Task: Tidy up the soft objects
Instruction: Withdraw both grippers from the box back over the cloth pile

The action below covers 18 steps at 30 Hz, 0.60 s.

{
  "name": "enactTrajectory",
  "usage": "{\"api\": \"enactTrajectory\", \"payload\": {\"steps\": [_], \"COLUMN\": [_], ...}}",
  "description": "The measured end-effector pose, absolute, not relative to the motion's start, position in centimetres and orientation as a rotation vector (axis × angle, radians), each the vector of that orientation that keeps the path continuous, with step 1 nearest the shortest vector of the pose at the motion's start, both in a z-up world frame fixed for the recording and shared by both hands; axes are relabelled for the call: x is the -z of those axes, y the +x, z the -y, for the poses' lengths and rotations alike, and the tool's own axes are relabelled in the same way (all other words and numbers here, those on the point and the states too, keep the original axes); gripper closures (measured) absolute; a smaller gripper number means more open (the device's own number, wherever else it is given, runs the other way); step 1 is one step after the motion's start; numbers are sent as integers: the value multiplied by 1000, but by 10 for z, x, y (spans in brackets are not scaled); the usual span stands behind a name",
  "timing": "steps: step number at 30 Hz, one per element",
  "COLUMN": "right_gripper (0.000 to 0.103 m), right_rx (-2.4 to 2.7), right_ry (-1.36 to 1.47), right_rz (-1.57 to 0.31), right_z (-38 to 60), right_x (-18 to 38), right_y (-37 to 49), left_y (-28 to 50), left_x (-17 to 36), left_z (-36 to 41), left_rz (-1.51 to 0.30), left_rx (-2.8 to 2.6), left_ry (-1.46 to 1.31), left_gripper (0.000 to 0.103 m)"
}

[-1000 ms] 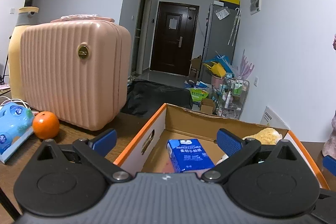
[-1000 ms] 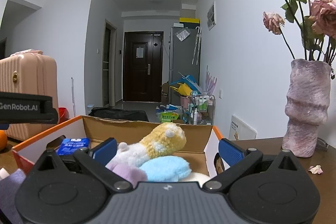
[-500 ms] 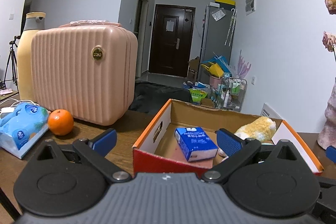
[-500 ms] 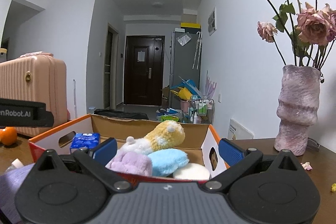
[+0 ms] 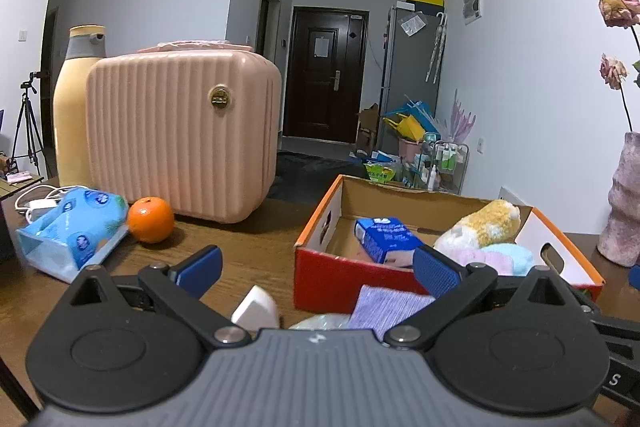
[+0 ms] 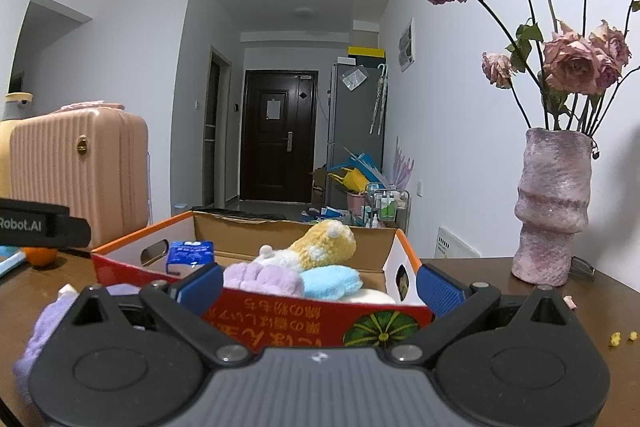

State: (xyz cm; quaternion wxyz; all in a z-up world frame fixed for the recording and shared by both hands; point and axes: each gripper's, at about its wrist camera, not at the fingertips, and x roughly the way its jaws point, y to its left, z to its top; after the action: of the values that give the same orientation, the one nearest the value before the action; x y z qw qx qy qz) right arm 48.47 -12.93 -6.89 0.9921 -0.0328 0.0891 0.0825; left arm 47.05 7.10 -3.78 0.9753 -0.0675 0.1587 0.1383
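Note:
An open red and orange cardboard box (image 5: 340,275) (image 6: 304,311) sits on the brown table. It holds a blue tissue pack (image 5: 386,237), a yellow and white plush (image 5: 480,227) (image 6: 320,247), a lilac soft piece (image 6: 264,277) and a light blue one (image 6: 332,281). A lilac cloth (image 5: 390,309) (image 6: 32,343) and a white soft object (image 5: 256,309) lie on the table in front of the box. My left gripper (image 5: 316,269) is open and empty above them. My right gripper (image 6: 318,285) is open and empty at the box's near wall.
A pink suitcase (image 5: 180,135) and a tall yellow bottle (image 5: 74,107) stand at the left. An orange (image 5: 151,219) and a blue wipes pack (image 5: 72,227) lie before them. A pink vase (image 6: 552,207) of dried roses stands right of the box.
Both grippers have drawn back from over the box toward the near side. The box's front wall and the cloth on the table have come into view. Both stay open.

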Motion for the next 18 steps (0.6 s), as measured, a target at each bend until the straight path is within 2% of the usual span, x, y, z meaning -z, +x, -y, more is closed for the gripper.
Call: {"api": "enactTrajectory", "payload": {"steps": [18], "right_gripper": [0], "right_rx": [-196], "right_ry": [-75], "right_rz": [-190], "right_z": [119], "right_x": [70], "right_y": [415], "left_y": [397], "left_x": [40], "left_z": [-89], "left_rz": [-345], "left_rx": [-273], "left_ry": [-98], "left_gripper": [0]}}
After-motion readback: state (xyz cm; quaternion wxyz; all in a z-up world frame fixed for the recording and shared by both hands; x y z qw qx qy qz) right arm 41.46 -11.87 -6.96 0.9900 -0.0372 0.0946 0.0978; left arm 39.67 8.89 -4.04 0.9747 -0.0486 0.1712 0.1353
